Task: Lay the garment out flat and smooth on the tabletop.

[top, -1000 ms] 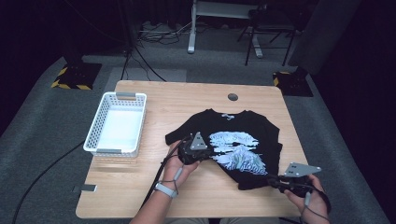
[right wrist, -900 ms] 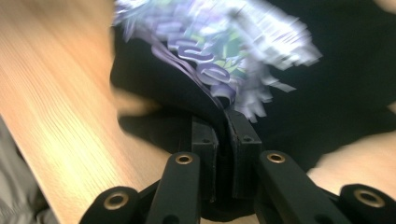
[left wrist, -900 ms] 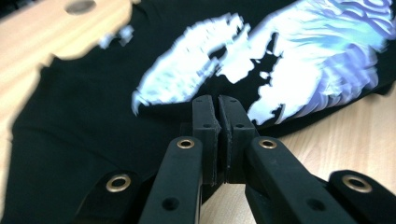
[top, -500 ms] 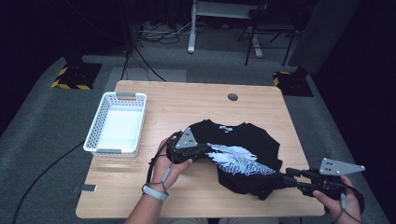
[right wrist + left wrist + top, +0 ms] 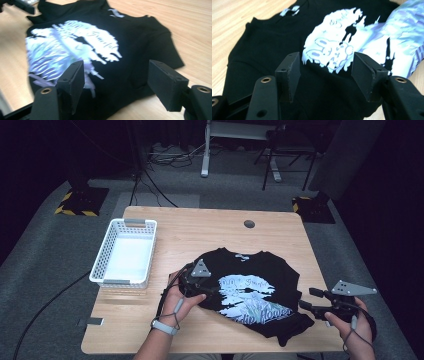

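Note:
A black T-shirt (image 5: 260, 292) with a white and blue print lies spread on the wooden table (image 5: 200, 230), collar toward the far side. My left gripper (image 5: 210, 292) rests at the shirt's left edge, and its jaws have just been opening. In the left gripper view the left gripper (image 5: 327, 62) stands open over the T-shirt (image 5: 262, 57), pads clear of the cloth. My right gripper (image 5: 307, 298) hovers just off the shirt's right hem, and its jaws too have just been opening. The right gripper (image 5: 117, 72) is open, with the T-shirt (image 5: 140, 37) beyond it.
A white plastic basket (image 5: 102, 255) stands on the table's left side. A round cable hole (image 5: 249, 224) sits near the far edge. Bare wood shows left of and in front of the shirt. The right hand is close to the table's right front corner.
Both grippers have opened and let go of the shirt. The right gripper drew back to the right and a little up, off the hem, and the cloth settled flat.

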A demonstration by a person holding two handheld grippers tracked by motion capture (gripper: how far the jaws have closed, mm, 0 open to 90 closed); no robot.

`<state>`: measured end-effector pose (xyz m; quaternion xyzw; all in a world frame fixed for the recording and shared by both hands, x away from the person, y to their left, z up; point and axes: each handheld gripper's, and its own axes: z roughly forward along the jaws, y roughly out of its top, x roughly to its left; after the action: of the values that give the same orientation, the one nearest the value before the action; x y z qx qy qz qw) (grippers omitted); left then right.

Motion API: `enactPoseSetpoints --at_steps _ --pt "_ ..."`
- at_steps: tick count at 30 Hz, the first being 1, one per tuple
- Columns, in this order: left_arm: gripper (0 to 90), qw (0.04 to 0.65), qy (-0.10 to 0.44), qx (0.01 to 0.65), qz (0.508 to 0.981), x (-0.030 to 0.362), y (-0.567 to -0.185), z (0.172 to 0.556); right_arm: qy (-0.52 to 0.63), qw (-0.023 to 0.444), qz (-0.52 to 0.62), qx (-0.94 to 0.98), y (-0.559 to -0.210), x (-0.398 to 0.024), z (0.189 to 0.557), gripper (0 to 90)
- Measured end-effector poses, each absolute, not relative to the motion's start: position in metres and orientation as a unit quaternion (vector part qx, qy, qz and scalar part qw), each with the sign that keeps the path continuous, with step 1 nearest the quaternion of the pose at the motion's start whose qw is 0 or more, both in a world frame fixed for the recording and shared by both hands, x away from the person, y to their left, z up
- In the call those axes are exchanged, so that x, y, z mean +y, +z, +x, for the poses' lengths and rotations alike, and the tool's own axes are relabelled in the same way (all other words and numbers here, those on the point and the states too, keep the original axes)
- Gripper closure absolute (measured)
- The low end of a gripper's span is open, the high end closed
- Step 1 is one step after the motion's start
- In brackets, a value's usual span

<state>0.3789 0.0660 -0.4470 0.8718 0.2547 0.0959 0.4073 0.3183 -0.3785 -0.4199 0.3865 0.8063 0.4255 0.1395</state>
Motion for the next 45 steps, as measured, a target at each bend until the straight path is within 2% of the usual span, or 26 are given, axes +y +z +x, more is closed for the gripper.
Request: enactPoseSetpoints --at_steps 9,14,17,23,34,40,45 --pt "40.2 0.372 0.102 0.291 0.875 0.081 -0.473 0.392 0.391 0.146 0.415 0.808 -0.43 -0.387 0.352 30.4" --pt "40.7 0.342 0.105 0.332 0.873 0.102 -0.492 0.395 0.356 0.158 0.433 0.813 -0.444 -0.389 0.381 30.6" --pt "41.9 0.357 0.105 0.337 0.865 0.109 -0.496 0.394 0.336 0.16 0.442 0.816 -0.452 -0.39 0.395 31.6" --pt "45.5 0.335 0.124 0.348 0.867 0.115 -0.494 0.392 0.299 0.157 0.451 0.826 -0.468 -0.388 0.41 33.8" --pt "45.6 0.341 0.131 0.359 0.859 0.12 -0.496 0.39 0.268 0.15 0.44 0.844 -0.484 -0.38 0.403 32.3" --pt "45.8 0.344 0.133 0.359 0.857 0.12 -0.496 0.39 0.236 0.174 0.461 0.838 -0.48 -0.394 0.381 32.8" --pt "45.7 0.344 0.133 0.36 0.857 0.12 -0.496 0.389 0.208 0.159 0.481 0.837 -0.475 -0.399 0.367 33.5"
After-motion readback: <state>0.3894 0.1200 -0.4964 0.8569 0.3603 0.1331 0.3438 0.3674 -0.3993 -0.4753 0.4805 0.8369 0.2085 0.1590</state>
